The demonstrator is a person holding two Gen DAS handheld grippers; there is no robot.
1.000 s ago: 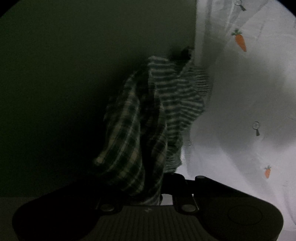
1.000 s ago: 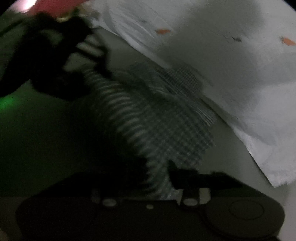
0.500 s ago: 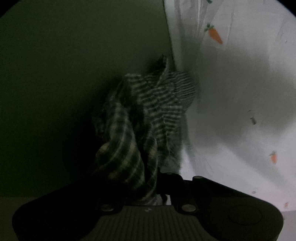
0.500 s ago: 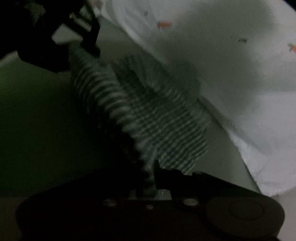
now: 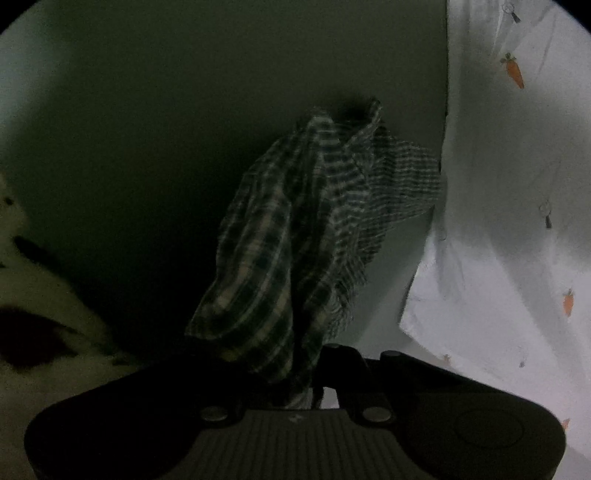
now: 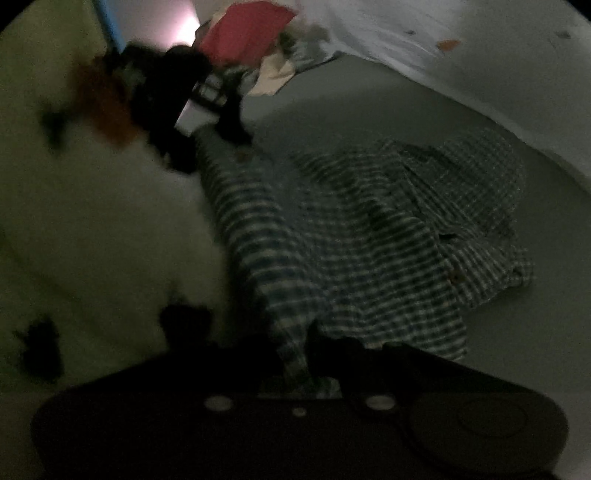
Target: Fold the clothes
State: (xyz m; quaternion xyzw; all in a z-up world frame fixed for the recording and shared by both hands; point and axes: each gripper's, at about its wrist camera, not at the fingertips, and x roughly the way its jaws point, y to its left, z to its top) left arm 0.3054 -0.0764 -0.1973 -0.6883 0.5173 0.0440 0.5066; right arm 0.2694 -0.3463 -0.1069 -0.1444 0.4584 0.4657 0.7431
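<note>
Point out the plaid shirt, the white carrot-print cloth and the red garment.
plaid shirt [image 5: 266, 258], left wrist view, on the hanging fold.
white carrot-print cloth [image 5: 498, 221], left wrist view, on its bare middle.
red garment [image 6: 243, 29], right wrist view, on its flat face.

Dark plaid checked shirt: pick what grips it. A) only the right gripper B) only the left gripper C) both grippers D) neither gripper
C: the dark plaid checked shirt is pinched in the left gripper, and the right gripper clamps another part of it.
</note>
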